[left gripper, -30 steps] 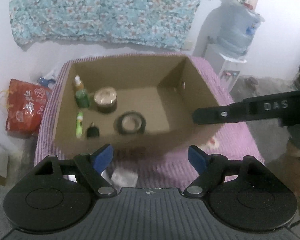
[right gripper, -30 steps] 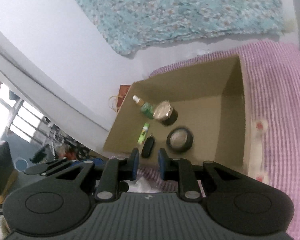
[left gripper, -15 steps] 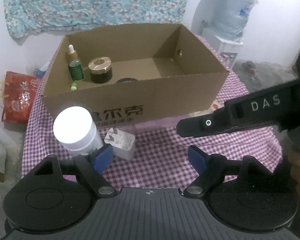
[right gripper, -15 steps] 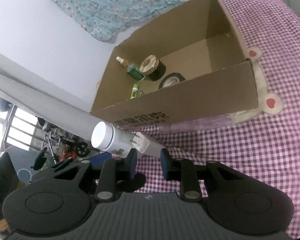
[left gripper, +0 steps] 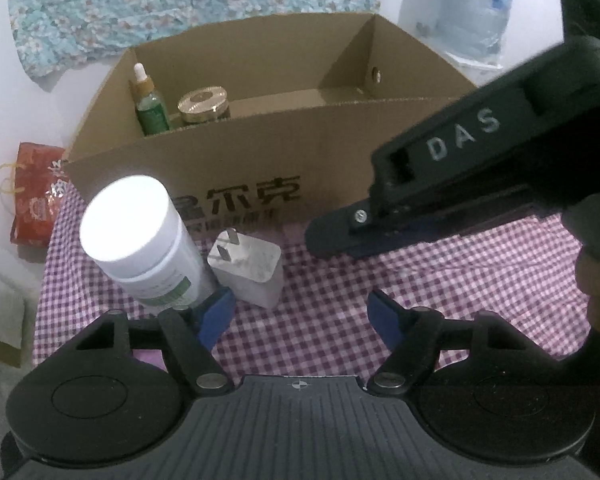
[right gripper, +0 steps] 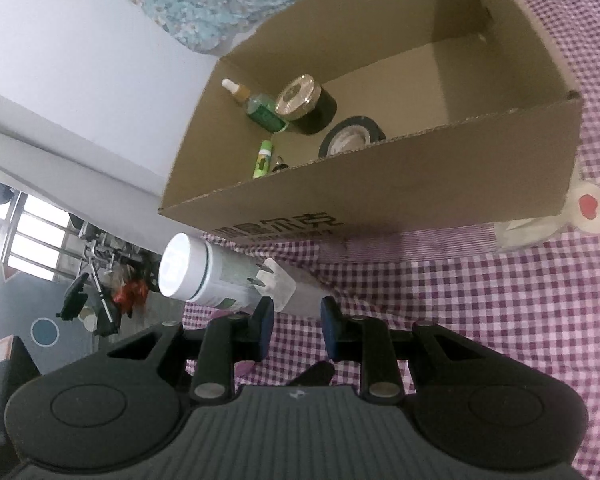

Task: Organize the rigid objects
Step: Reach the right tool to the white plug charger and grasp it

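Note:
A white bottle (left gripper: 140,236) and a white plug adapter (left gripper: 247,270) stand on the checked cloth in front of a cardboard box (left gripper: 340,168). My left gripper (left gripper: 300,314) is open and empty, low over the cloth just before them. My right gripper (right gripper: 296,316) is open with a narrow gap and empty, close behind the adapter (right gripper: 278,286) and bottle (right gripper: 204,272); it also shows from the side in the left wrist view (left gripper: 340,232). The box (right gripper: 420,196) holds a dropper bottle (right gripper: 256,106), a gold-lidded jar (right gripper: 304,102), a tape roll (right gripper: 352,136) and a green tube (right gripper: 263,158).
The purple checked cloth (left gripper: 440,280) covers the table. A red bag (left gripper: 32,200) lies on the floor at the left. A water dispenser (left gripper: 468,20) stands at the back right. A white mat with a red heart (right gripper: 580,208) sticks out from under the box's right corner.
Both grippers have dropped from above the box to low in front of it, nearing the bottle and adapter. The right gripper's jaws have opened a little.

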Action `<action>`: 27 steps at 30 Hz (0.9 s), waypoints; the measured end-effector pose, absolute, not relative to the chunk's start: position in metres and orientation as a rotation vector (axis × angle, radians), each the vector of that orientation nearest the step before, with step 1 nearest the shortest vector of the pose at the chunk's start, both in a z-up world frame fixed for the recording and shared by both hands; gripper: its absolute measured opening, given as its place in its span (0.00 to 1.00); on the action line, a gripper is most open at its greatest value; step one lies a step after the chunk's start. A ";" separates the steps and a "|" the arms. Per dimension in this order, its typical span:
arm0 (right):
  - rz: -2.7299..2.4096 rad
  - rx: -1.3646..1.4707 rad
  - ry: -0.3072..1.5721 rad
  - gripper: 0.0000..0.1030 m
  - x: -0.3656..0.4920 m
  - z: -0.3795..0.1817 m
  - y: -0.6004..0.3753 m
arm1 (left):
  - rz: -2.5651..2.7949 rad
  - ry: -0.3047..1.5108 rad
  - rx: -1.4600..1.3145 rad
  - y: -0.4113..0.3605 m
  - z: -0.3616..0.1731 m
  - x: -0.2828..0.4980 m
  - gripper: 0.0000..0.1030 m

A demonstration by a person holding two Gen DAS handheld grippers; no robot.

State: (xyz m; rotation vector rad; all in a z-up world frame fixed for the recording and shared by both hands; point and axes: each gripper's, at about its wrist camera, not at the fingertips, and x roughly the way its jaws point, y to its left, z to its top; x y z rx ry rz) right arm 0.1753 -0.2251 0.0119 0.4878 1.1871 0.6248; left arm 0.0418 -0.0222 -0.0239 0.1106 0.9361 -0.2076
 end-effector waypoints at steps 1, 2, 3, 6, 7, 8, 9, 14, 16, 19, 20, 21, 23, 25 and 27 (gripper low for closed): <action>0.623 0.489 1.190 0.27 0.177 0.010 -0.225 | -0.205 0.938 0.110 -0.022 -0.025 0.042 0.68; 0.620 0.491 1.192 0.27 0.179 0.008 -0.224 | -0.201 0.940 0.110 -0.023 -0.027 0.042 0.67; 0.619 0.496 1.190 0.27 0.181 0.006 -0.225 | -0.197 0.942 0.111 -0.023 -0.028 0.043 0.67; 0.611 0.529 1.196 0.27 0.188 0.001 -0.228 | -0.188 0.951 0.115 -0.024 -0.032 0.044 0.66; 0.612 0.544 1.198 0.27 0.191 -0.002 -0.228 | -0.185 0.951 0.117 -0.024 -0.033 0.044 0.66; 0.613 0.557 1.202 0.27 0.194 -0.004 -0.228 | -0.182 0.949 0.119 -0.024 -0.034 0.045 0.66; 0.613 0.566 1.205 0.27 0.196 -0.006 -0.228 | -0.179 0.949 0.121 -0.024 -0.034 0.046 0.66; 0.618 0.578 1.223 0.27 0.208 -0.016 -0.220 | -0.159 0.958 0.104 -0.023 -0.038 0.051 0.66; 0.628 0.584 1.236 0.27 0.211 -0.021 -0.215 | -0.156 0.962 0.096 -0.023 -0.040 0.053 0.65; 0.646 0.595 1.257 0.27 0.216 -0.027 -0.207 | -0.150 0.971 0.089 -0.023 -0.043 0.055 0.63; 0.652 0.601 1.261 0.27 0.217 -0.029 -0.205 | -0.146 0.973 0.085 -0.023 -0.044 0.055 0.60; 0.659 0.612 1.264 0.27 0.218 -0.032 -0.204 | -0.143 0.977 0.079 -0.022 -0.045 0.055 0.58; 0.669 0.647 1.269 0.27 0.221 -0.037 -0.202 | -0.142 0.986 0.057 -0.020 -0.046 0.055 0.55; 0.679 0.684 1.279 0.28 0.223 -0.042 -0.203 | -0.141 0.994 0.045 -0.020 -0.046 0.055 0.53; 0.682 0.700 1.285 0.28 0.223 -0.044 -0.204 | -0.147 0.995 0.042 -0.020 -0.046 0.052 0.52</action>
